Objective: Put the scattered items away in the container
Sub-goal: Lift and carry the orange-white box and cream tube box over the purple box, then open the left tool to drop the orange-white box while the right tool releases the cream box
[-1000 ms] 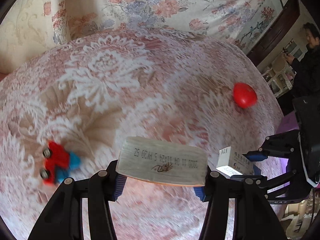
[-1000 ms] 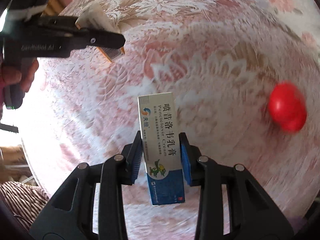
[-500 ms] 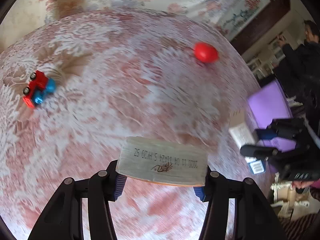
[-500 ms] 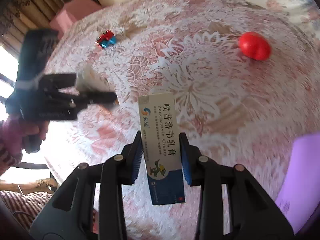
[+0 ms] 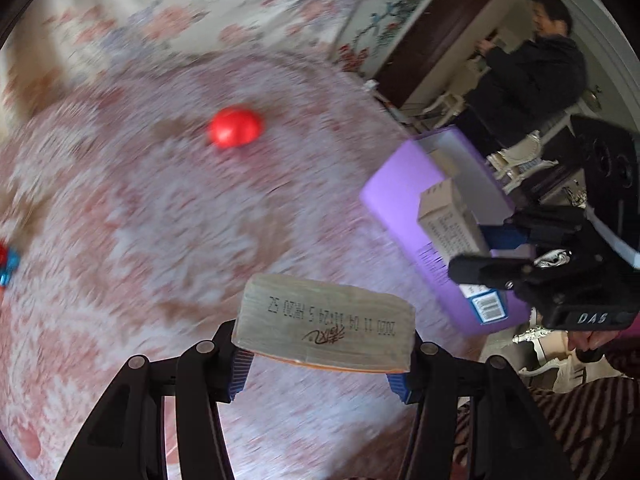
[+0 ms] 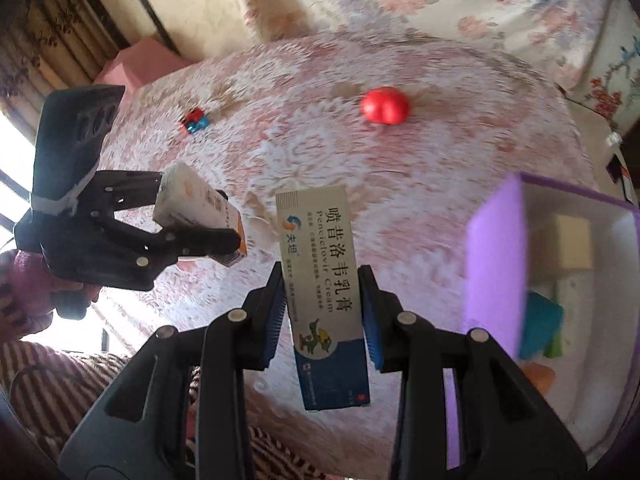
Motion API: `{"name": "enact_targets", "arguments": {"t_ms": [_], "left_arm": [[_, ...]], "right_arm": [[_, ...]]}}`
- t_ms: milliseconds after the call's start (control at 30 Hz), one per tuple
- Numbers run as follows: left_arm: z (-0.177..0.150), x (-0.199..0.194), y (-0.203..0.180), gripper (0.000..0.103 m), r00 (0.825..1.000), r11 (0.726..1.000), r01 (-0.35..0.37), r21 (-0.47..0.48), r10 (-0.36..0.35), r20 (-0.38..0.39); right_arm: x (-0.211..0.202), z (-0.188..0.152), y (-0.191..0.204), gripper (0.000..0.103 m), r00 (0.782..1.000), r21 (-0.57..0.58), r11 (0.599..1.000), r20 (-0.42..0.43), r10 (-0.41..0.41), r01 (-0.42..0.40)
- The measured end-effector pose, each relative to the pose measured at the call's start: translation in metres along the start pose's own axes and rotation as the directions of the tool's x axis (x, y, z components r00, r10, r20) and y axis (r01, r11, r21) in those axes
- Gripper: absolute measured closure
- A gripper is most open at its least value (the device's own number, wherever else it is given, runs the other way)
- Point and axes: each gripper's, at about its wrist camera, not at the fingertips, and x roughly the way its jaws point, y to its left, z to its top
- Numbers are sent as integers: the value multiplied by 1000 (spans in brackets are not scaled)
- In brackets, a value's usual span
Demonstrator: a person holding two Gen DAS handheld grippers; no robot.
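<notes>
Swinging both loads toward the open purple rectangular box (image 6: 496, 280), now showing at about 3 o'clock in the right wrist view where a second ago only lace cloth and the red ball showed. Clamping an upright white-and-blue cream carton (image 6: 326, 292) between the pads of the right gripper (image 6: 323, 312), jaws narrowed onto its long sides, carton hanging just short of the box's near wall. Gripping a flat beige box with a printed date code (image 5: 324, 322) crosswise in the left gripper (image 5: 322, 360), jaws set fairly wide around its ends. Trailing the left load behind the right, at about 9 o'clock from the carton. Already holding several things inside the purple box, among them a pale block (image 6: 570, 242) and something teal (image 6: 542, 326). Leaving behind on the pink lace tablecloth (image 6: 440, 168) a red rounded ball (image 6: 385, 105) at about 12 o'clock and a small red-and-blue toy car (image 6: 195, 120) at about 10 o'clock, so judging the tidying partway along, with two items in transit and two lying loose.
</notes>
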Motion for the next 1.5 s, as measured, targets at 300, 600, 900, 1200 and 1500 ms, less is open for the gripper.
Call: {"name": "enact_targets", "arguments": {"t_ms": [300, 600, 900, 1200, 1500], "left_arm": [[44, 33, -99, 48, 998, 989, 54, 139, -51, -29], [66, 84, -195, 48, 988, 945, 120, 304, -84, -129], [87, 139, -246, 48, 968, 917, 164, 365, -78, -239], [153, 190, -267, 48, 979, 933, 59, 356, 16, -205], [167, 243, -276, 48, 958, 908, -42, 417, 155, -243]], "right_arm": [[-49, -49, -94, 65, 998, 157, 987, 56, -35, 26], [-61, -94, -161, 65, 997, 285, 958, 58, -57, 39], [-54, -122, -211, 65, 997, 385, 921, -4, -71, 67], [-54, -135, -233, 65, 996, 403, 911, -26, -82, 85], [-46, -147, -235, 65, 992, 380, 917, -66, -105, 122]]}}
